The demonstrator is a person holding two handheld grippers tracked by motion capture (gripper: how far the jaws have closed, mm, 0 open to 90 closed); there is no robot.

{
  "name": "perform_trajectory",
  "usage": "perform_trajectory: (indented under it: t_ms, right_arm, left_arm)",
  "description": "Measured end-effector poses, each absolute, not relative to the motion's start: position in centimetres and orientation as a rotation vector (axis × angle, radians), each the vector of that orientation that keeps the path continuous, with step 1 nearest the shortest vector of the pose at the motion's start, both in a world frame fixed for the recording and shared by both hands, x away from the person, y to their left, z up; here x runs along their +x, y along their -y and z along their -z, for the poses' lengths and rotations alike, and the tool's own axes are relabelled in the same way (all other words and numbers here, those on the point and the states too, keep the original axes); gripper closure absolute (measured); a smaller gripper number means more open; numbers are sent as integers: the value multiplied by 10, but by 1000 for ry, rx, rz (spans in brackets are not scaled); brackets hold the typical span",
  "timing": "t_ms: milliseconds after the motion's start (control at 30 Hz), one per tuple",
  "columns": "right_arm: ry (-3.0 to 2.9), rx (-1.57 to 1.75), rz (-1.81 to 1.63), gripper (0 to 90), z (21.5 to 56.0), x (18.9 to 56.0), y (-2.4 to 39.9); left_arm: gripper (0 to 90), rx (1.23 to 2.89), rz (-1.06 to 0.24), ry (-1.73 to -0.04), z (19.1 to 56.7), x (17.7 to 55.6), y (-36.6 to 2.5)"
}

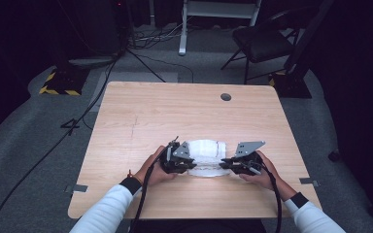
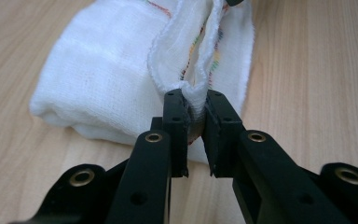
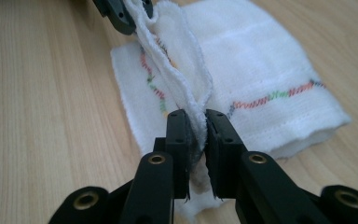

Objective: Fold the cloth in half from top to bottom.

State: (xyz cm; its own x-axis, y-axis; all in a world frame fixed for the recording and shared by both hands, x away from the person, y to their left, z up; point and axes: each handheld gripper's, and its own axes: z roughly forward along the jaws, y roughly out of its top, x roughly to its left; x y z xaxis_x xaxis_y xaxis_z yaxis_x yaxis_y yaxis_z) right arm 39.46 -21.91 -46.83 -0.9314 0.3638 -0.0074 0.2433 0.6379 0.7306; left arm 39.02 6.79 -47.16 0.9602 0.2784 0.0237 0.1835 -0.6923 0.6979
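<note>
A white folded cloth (image 1: 205, 151) with a multicoloured stitched line lies on the wooden table (image 1: 141, 111), near its front edge. My left gripper (image 1: 188, 166) is shut on the cloth's near edge at the left end, and my right gripper (image 1: 223, 166) is shut on the same edge at the right end. In the left gripper view the cloth (image 2: 112, 70) bunches up between the black jaws of the left gripper (image 2: 196, 109). In the right gripper view the right gripper (image 3: 199, 123) pinches a raised fold of the cloth (image 3: 261, 70), and the left gripper's jaws (image 3: 121, 11) show at the top, holding the fold's far end.
A round dark grommet hole (image 1: 226, 96) sits in the table near its far edge. Beyond the table stand a black chair (image 1: 264, 41), a white frame leg (image 1: 183, 29) and cables on the grey floor. Bare wood surrounds the cloth.
</note>
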Motion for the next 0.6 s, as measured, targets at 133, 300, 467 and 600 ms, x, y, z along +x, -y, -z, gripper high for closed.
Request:
perform_trajectory:
  t_ms: [133, 300, 467, 600]
  right_arm:
    - [-2716, 497, -1152, 806, 471, 388, 221]
    - [-2728, 511, -1128, 821, 483, 384, 223]
    - [-2707, 516, -1114, 832, 489, 381, 224]
    - [-2695, 516, -1116, 844, 490, 383, 223]
  left_arm:
    - [810, 2364, -161, -337, 476, 387, -68]
    - [810, 2364, -150, -360, 486, 386, -67]
    - [819, 2366, -210, -326, 489, 383, -66]
    - [830, 2357, -188, -316, 490, 392, -68]
